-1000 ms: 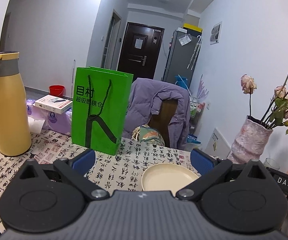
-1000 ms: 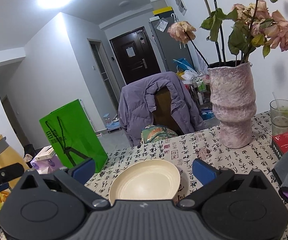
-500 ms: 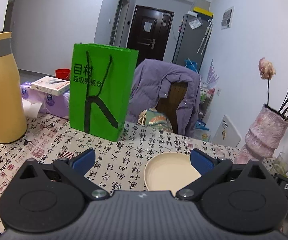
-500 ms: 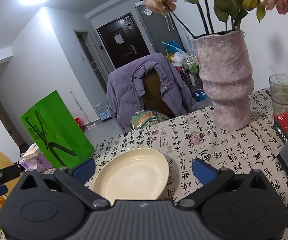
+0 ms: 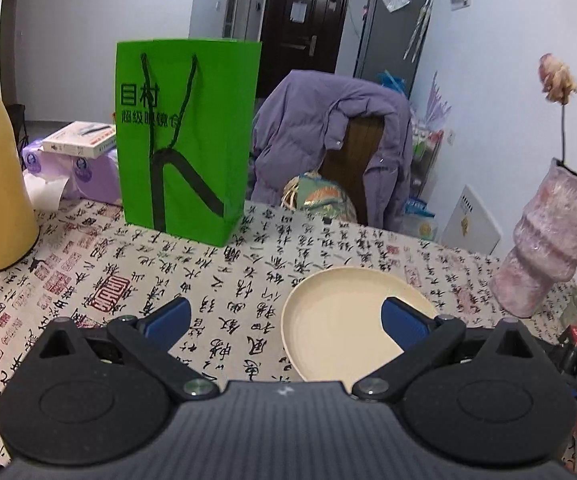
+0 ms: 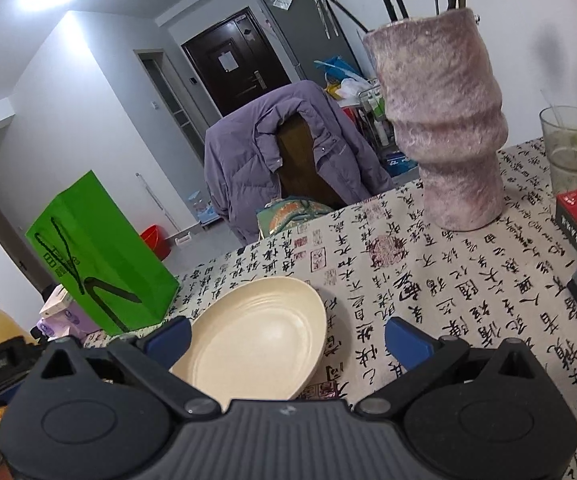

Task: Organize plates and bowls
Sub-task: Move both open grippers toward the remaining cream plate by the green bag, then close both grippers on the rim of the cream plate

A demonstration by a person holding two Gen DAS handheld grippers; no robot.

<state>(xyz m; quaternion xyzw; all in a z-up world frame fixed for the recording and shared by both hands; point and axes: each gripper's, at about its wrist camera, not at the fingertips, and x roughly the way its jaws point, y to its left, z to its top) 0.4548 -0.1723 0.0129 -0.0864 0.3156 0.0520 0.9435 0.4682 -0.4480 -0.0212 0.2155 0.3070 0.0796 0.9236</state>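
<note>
Two views. Through my left gripper (image 5: 286, 322), jaws spread: calligraphy-print tablecloth (image 5: 248, 264), green paper bag (image 5: 186, 136), round cream plate (image 5: 340, 324) lying flat. My right gripper (image 6: 288, 338), likewise spread, faces that ridged plate (image 6: 260, 332) near the pink vase (image 6: 444, 120).

- A home dining room: a table under a calligraphy-print cloth (image 5: 272, 256) ahead of the fingers.
- Beyond it, a jacket-draped chair (image 5: 352, 152), a fridge (image 5: 392, 32) and an entry door (image 5: 300, 24).
</note>
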